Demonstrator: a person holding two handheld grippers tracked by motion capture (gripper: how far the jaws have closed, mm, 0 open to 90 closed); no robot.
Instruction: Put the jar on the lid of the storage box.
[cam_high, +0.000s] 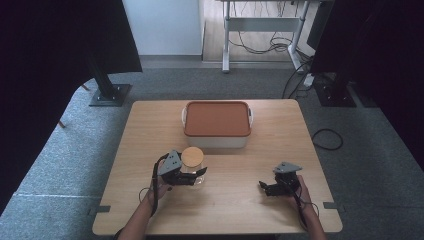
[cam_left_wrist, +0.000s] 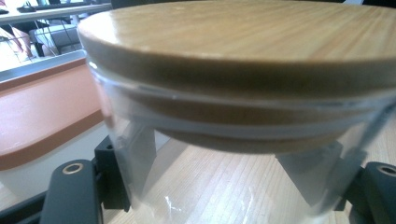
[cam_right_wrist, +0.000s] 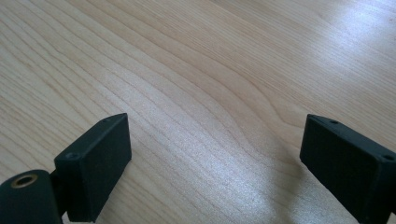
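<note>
A clear glass jar (cam_high: 193, 169) with a round wooden lid (cam_high: 192, 155) stands on the wooden table (cam_high: 235, 210), left of centre. My left gripper (cam_high: 198, 175) is shut on the jar, one jaw on each side of its glass wall. In the left gripper view the jar (cam_left_wrist: 233, 186) and its lid (cam_left_wrist: 243, 51) loom very close, and the grey pads (cam_left_wrist: 140, 151) show through the glass. My right gripper (cam_high: 266, 188) rests low over the table at the right, open, with bare wood between its black fingers (cam_right_wrist: 98, 158).
A white box with an orange lid (cam_high: 217, 120) sits at the back middle of the table, just behind the jar; its orange lid (cam_left_wrist: 42, 116) also appears in the left gripper view. Dark stands, a desk frame and cables lie on the grey carpet beyond.
</note>
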